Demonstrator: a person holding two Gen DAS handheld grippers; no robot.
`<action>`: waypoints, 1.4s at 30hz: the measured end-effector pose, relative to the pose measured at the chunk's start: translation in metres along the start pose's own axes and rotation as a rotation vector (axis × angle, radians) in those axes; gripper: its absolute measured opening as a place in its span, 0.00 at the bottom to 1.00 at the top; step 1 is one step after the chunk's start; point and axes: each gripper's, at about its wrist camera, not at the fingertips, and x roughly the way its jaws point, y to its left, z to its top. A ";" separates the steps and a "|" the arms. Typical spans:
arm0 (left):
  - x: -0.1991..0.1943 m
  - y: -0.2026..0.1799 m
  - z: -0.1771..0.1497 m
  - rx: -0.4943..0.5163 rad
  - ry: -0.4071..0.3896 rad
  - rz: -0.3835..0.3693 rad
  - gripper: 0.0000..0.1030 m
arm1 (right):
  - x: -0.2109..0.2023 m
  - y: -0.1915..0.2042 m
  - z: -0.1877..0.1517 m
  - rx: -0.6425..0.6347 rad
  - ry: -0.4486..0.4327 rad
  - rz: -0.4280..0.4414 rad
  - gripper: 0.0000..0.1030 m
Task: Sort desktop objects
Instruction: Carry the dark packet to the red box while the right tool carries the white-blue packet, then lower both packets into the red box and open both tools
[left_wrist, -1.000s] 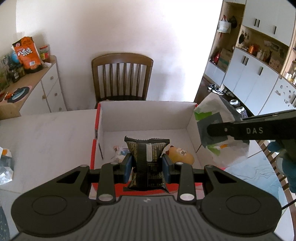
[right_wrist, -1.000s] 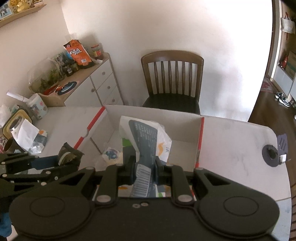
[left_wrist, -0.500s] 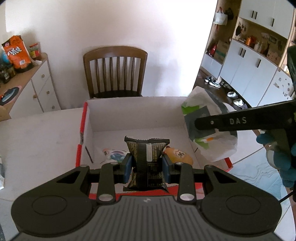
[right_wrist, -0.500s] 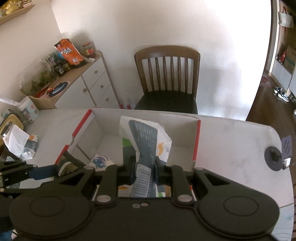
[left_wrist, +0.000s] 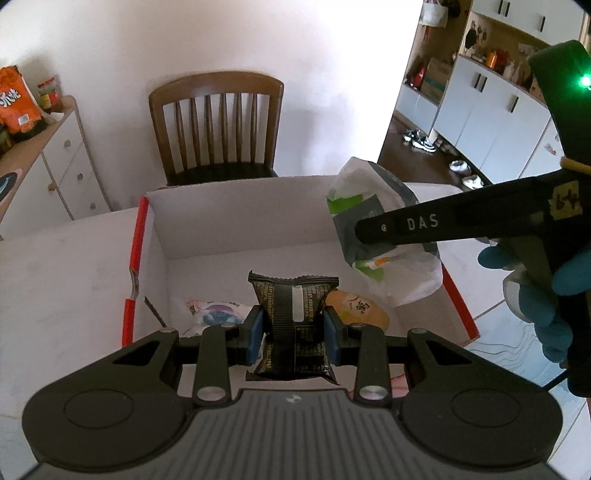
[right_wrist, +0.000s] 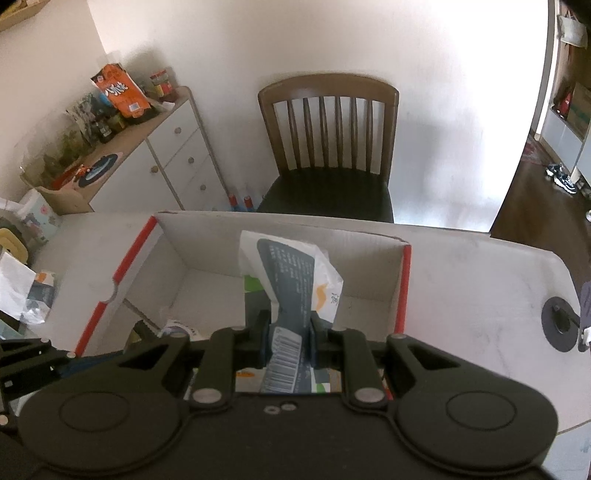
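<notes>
Pinching a dark snack packet (left_wrist: 293, 317) upright between its blue pads, the left gripper (left_wrist: 293, 328) holds it over the near edge of the open cardboard box (left_wrist: 229, 221), while the right gripper (right_wrist: 287, 334) clamps a white-and-grey pouch (right_wrist: 295, 280) above the same box. On the box floor, a pale wrapped item (left_wrist: 216, 312) lies at the packet's nine o'clock and a tan one (left_wrist: 360, 308) at its three o'clock. Beyond the box, at twelve o'clock, stands a wooden chair (left_wrist: 218, 125).
</notes>
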 end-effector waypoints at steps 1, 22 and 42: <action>0.003 0.000 0.001 -0.001 0.008 -0.004 0.32 | 0.002 0.001 0.000 -0.001 0.002 -0.004 0.19; 0.048 -0.005 0.002 0.063 0.112 -0.025 0.31 | 0.048 0.027 0.000 -0.285 0.034 -0.058 0.19; 0.058 -0.006 0.014 0.022 0.145 -0.058 0.31 | 0.090 0.043 0.007 -0.252 0.126 -0.052 0.22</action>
